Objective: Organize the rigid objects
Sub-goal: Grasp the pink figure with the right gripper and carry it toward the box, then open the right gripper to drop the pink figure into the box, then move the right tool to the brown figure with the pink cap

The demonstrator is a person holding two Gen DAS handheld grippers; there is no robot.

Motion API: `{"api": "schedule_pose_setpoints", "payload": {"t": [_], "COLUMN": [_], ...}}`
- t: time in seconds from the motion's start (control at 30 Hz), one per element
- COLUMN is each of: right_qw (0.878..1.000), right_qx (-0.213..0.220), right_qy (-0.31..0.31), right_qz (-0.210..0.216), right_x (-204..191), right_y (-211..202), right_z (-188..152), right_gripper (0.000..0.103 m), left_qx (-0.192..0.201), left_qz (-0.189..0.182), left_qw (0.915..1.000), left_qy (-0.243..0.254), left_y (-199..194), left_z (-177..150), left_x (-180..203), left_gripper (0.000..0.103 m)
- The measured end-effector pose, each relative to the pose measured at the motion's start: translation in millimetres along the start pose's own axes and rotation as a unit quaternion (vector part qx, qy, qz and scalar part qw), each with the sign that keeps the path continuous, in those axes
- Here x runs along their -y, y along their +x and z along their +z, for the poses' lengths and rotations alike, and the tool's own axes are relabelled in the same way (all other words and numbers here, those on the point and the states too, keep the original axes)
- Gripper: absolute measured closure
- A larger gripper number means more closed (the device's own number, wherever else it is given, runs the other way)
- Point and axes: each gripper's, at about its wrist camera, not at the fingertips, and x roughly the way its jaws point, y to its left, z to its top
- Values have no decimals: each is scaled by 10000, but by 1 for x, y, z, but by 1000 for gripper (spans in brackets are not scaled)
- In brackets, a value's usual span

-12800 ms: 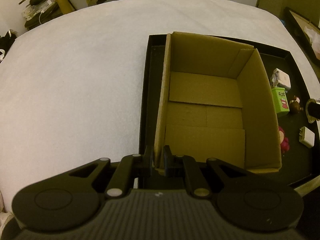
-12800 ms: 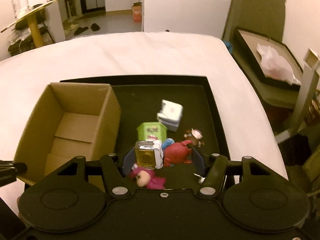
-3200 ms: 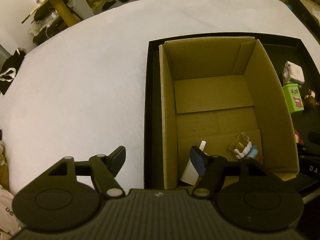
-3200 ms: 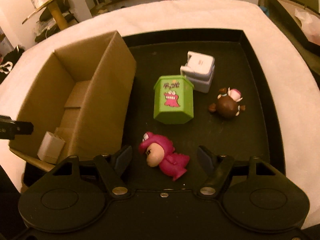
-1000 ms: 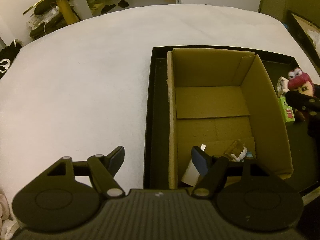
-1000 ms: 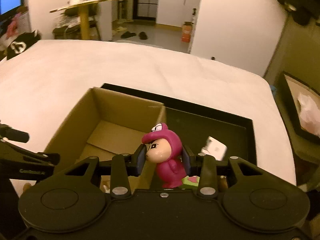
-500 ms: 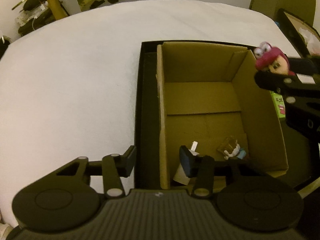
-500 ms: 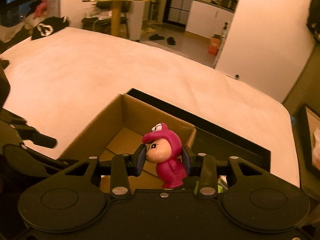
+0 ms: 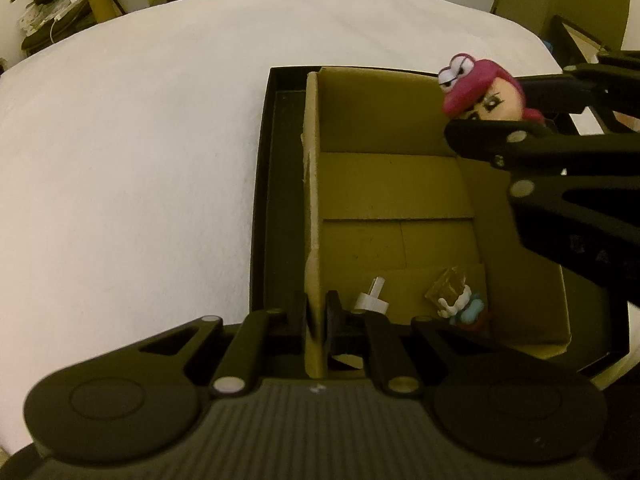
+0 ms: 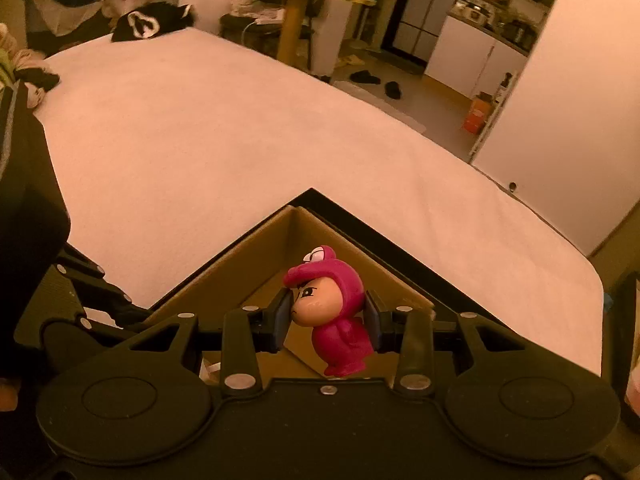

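Left gripper (image 9: pixel 316 312) is seen clamped on the near left wall of the cardboard box (image 9: pixel 312 200), having just closed, the box sitting in the black tray (image 9: pixel 264 200) on the white bed (image 9: pixel 140 140). Right gripper (image 10: pixel 326 320) is seen clamped on the pink figurine (image 10: pixel 336 316), held over the box's far corner.

White bedsheet (image 9: pixel 140 152), yellow side table (image 10: pixel 296 20), slippers (image 10: pixel 374 80)

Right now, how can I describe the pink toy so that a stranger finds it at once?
Find the open cardboard box standing in the black tray on the white surface. Above its far right corner, the right hand-held gripper grips the pink figure. It alone is in the air, with a pink hood bearing cartoon eyes; the other items lie on the box floor.
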Motion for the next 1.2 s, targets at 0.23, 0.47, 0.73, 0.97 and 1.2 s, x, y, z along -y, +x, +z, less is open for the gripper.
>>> {"api": "schedule_pose_setpoints", "payload": {"t": [0.23,0.47,0.73,0.97,1.2], "right_qw": [9998,9998,9995,9959,9895], "right_qx": [23,16,-56,-150,-142], "right_qy": [-157,-136,296,873,1413], "right_qz": [94,110,-21,-184,-257], "right_x": [-4,-6,4,20,35], "right_y": [6,1,-13,-24,-33], "right_z": [6,4,-21,-53,-81], "right_gripper": [64,46,35,32,31], "left_qx": [-20,-30,-45,-24,12], "left_qz": [-75,-98,-59,75,214], "left_qw": [9999,9999,9999,10000,9998], "left_qy": [-81,-118,-106,-22,-14], "left_y": [1,2,2,0,-5], "left_z": [0,1,2,2,1], "left_x": [-5,-7,-6,0,5], "left_gripper": [95,94,94,93,90]}}
